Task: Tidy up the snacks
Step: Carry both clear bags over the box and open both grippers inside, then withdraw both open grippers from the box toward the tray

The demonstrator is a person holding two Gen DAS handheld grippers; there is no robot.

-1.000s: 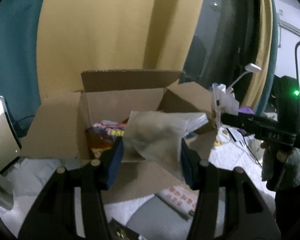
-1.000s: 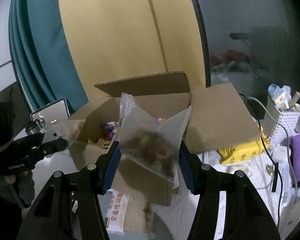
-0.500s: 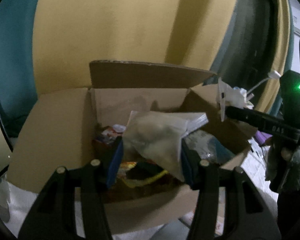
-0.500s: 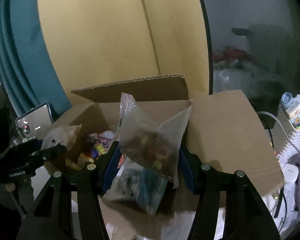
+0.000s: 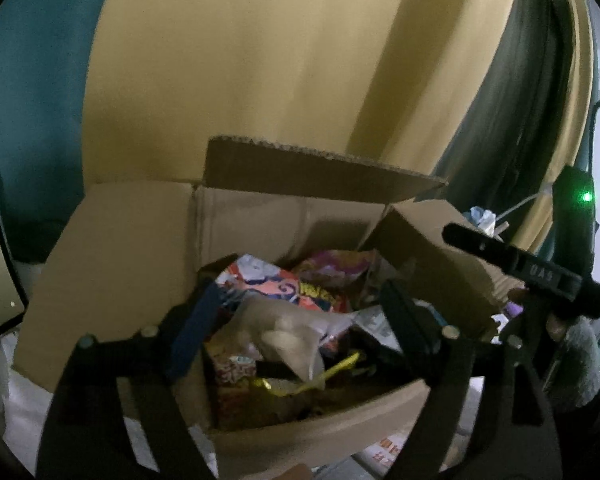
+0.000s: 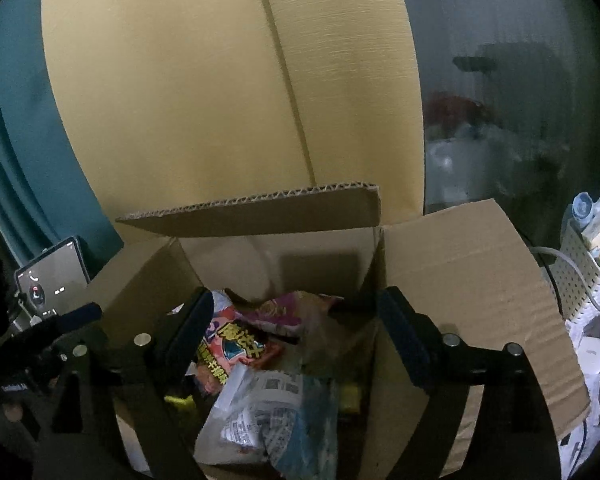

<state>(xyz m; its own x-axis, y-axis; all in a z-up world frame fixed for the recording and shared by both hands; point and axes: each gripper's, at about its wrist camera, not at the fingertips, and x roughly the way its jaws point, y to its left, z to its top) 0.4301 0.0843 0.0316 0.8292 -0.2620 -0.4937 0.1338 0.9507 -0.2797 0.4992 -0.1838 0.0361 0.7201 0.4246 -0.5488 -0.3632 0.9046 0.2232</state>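
An open cardboard box [image 5: 112, 264] [image 6: 460, 272] holds several snack packs. My left gripper [image 5: 300, 312] is open over the box. A clear bag of pale snacks [image 5: 284, 340] lies loose on the pile between its fingers. My right gripper [image 6: 296, 332] is open and empty over the same box. A clear bag with dark contents [image 6: 324, 336] lies below it, beside a red pack [image 6: 236, 352] and a white-and-blue pack [image 6: 276, 420]. The right gripper also shows at the right of the left wrist view [image 5: 520, 268].
A yellow and teal curtain [image 6: 220, 100] hangs behind the box. A phone [image 6: 52, 276] stands to the box's left. A white basket of items [image 6: 588, 264] stands to the right. A pack [image 5: 388, 452] lies on the white cloth before the box.
Both grippers moved forward over the box and opened. Each clear bag left the fingers and dropped onto the snack pile inside.
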